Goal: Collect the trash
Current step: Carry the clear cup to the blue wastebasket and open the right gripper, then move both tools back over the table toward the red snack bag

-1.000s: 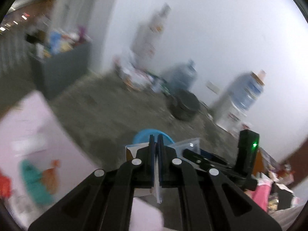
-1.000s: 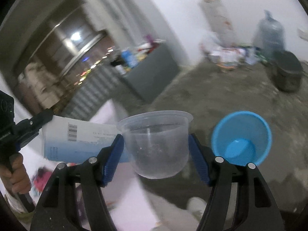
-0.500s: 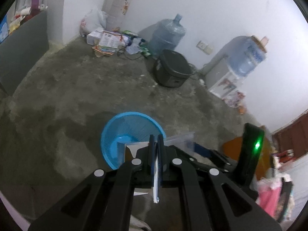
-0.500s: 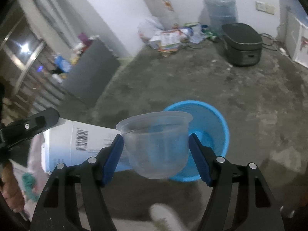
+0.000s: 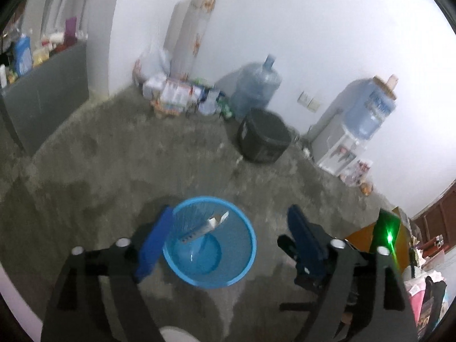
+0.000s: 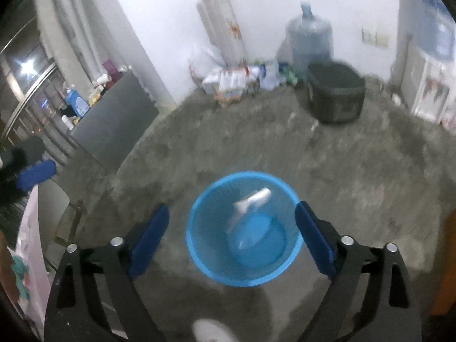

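Observation:
A blue mesh waste basket (image 5: 242, 225) (image 6: 196, 245) stands on the concrete floor below both grippers. Inside it lie a white carton (image 5: 205, 226) (image 6: 253, 199) and a clear plastic cup (image 6: 250, 240), blurred against the basket's bottom. My left gripper (image 5: 230, 238) hangs above the basket, its jaws opening wide with nothing between the blue pads. My right gripper (image 6: 230, 235) is also over the basket, its jaws opening to full width and empty. The right gripper's body with a green light (image 5: 389, 238) shows at the right of the left wrist view.
A black pot-like container (image 5: 263, 136) (image 6: 336, 95) sits on the floor beyond the basket. Water jugs (image 5: 256, 87) (image 6: 309, 42), a dispenser (image 5: 350, 131) and a pile of packets (image 5: 176, 97) line the white wall. A grey cabinet (image 6: 114, 119) stands at left. A shoe (image 6: 211, 330) shows at the bottom.
Both grippers opened over the blue basket. The white carton left my left gripper and the clear cup left my right gripper; both now lie inside the basket.

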A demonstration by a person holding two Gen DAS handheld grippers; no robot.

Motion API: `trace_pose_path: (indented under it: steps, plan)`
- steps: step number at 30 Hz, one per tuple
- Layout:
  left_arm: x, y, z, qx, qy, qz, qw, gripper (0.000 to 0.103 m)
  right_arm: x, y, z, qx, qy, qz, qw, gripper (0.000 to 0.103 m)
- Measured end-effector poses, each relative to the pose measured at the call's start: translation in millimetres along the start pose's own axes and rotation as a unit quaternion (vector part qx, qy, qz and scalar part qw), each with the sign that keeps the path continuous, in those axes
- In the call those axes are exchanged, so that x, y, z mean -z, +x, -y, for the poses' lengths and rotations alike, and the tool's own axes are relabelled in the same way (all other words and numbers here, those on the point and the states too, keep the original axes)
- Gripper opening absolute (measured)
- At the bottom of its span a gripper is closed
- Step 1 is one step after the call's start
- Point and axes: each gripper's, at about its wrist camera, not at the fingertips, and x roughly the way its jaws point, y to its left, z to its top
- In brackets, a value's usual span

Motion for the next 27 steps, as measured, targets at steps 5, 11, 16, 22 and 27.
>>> trace_pose_path:
  steps: [5, 11, 16, 22, 27]
  plan:
    - [5, -64, 16, -0.006, 0.030, 0.053, 0.9981, 0.097, 2, -59, -29, 0.028, -0.062, 0.095, 0.993, 0.095]
    - [22, -130, 23, -0.016, 0.046, 0.091, 0.9947, 0.097, 7, -119, -59, 0.001, -0.082, 0.184, 0.979, 0.095]
    - [46, -185, 16, -0.039, 0.035, 0.132, 0.9899, 0.097, 12, -153, -81, -0.039, -0.096, 0.227, 0.968, 0.095]
    - [73, -248, -20, -0.095, -0.016, 0.170, 0.9807, 0.097, 10, -171, -112, -0.098, -0.139, 0.221, 0.960, 0.095]
    - [91, -320, -57, -0.156, -0.045, 0.205, 0.9651, 0.097, 5, -173, -153, -0.149, -0.178, 0.206, 0.951, 0.095]
